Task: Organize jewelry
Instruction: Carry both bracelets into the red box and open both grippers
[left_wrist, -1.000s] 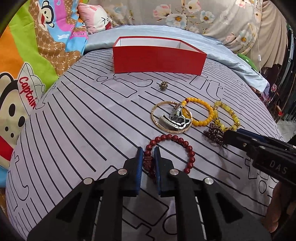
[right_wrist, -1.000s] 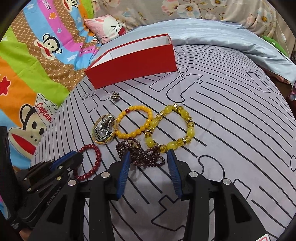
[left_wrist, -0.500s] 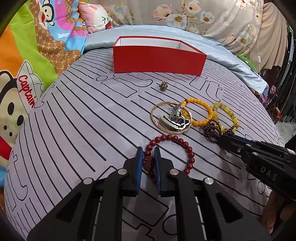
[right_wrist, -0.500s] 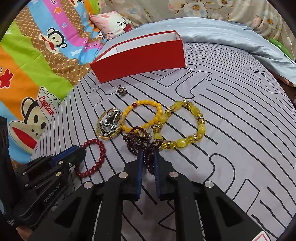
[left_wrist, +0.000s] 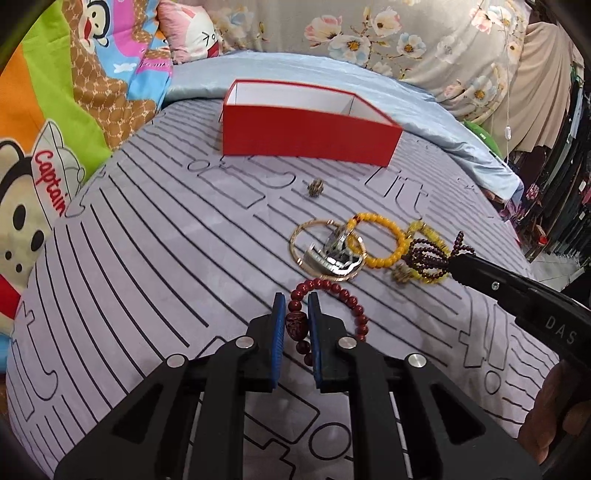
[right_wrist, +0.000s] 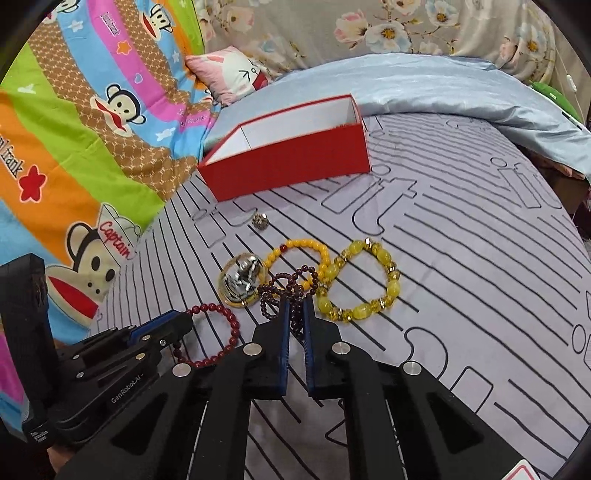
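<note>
Left tongs (left_wrist: 295, 312) pinched on round red bead bracelet (left_wrist: 343, 297), right tongs (right_wrist: 293, 314) on looped dark-purple bead strand (right_wrist: 284, 291)

Left wrist view sits low and close behind the left gripper (left_wrist: 295, 312), facing across the bed (left_wrist: 147, 258) toward the red box (left_wrist: 310, 138). Right wrist view does the same behind the right gripper (right_wrist: 294, 317), angled from the box's right. Both share box, bed and the other gripper.
</note>
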